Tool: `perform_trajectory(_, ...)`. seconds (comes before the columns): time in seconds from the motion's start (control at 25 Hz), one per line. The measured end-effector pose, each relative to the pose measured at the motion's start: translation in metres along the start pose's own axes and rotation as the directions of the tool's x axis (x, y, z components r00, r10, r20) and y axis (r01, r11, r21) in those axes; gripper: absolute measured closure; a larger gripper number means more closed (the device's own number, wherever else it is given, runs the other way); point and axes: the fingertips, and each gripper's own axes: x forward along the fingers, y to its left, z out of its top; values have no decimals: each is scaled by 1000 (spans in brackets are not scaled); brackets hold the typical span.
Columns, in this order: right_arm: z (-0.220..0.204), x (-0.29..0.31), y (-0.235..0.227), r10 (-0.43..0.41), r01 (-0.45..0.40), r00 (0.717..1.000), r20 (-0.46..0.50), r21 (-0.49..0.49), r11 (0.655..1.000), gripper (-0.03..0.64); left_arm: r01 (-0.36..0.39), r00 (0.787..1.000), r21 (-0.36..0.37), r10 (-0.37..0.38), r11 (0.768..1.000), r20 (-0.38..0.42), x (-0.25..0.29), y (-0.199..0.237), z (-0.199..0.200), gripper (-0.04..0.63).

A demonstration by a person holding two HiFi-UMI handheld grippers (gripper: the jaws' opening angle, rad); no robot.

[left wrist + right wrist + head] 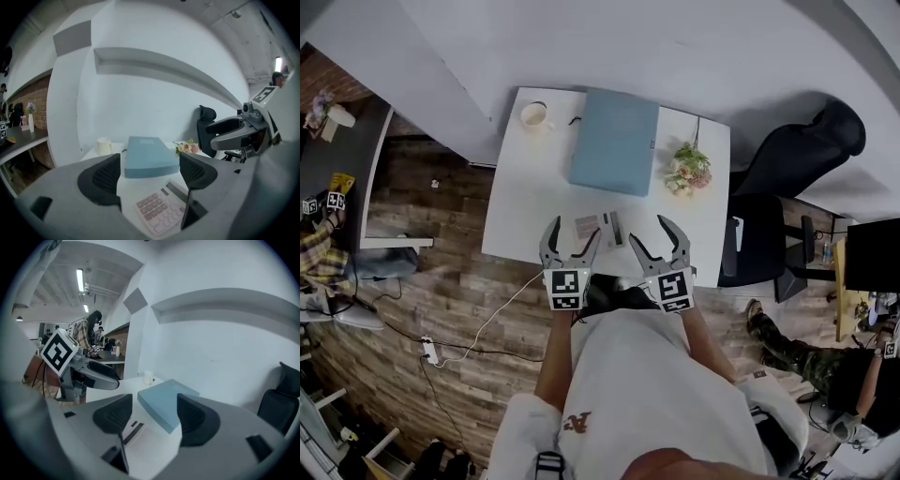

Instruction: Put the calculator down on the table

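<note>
The calculator (602, 228) lay on the desk (525, 187), with the left hand-held gripper (575, 230) and right hand-held gripper (649, 229) spread apart, empty.

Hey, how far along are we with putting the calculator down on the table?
Done, it seems: the pale, flat calculator lies on the white table, on the near side of the light blue box. In hand: nothing; the left gripper and the right gripper are both open and empty. Left: nothing visible but drawing the grippers away.

One calculator (600, 228), one blue box (615, 141), one mug (533, 114), one flower bunch (688, 170), one white table (516, 216)
</note>
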Motion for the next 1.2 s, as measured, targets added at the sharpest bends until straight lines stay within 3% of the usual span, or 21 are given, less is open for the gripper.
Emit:
perform_trajectory(0.32,55,-51,-19,-50,47,981,187,18,999,305,-84,980,128,58,988,192,-54,-30,89,176)
perform_trajectory(0.8,49,-108,-30,-91,80,967,238,55,995,304,-113,969,211,61,971,240,-90,-76,105,176)
perform_trajectory(1.2,51,-102,-29,-92,80,968,232,64,995,305,-107,970,231,50,967,240,-83,-73,109,176)
